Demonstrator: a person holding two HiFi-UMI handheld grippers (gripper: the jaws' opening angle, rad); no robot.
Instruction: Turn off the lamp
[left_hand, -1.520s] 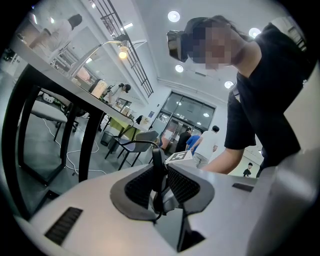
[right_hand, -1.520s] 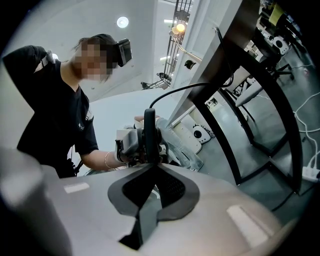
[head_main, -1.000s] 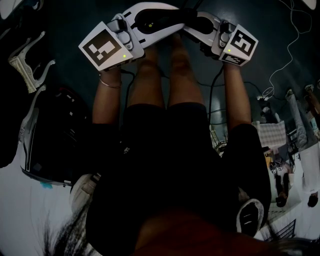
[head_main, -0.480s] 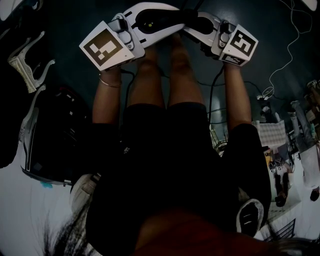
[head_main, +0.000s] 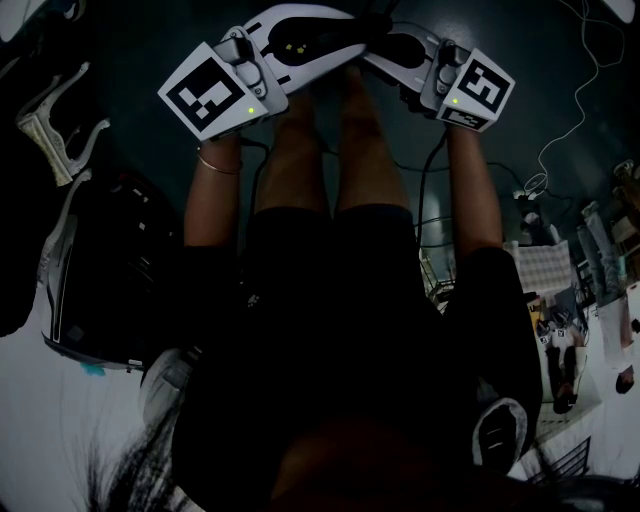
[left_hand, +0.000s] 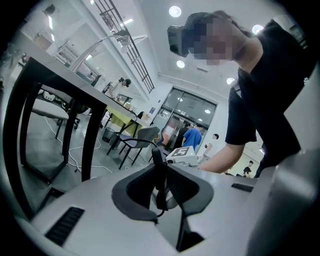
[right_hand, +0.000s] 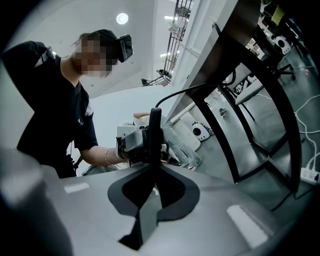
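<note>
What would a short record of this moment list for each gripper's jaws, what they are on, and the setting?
left gripper: jaws apart, just been closing; a thin black cord stands between them
right gripper: jaws shut on the cord
arrangement: grippers face each other, tips close together, above the person's legs
lamp: not made out in any view
setting: black-framed table beside the person

Pairs and singles, by count
Two grippers, left gripper (left_hand: 161, 176) and right gripper (right_hand: 155, 169); two marker cubes (head_main: 213, 95); one black cord (left_hand: 158, 160); one bracelet (head_main: 218, 166).
</note>
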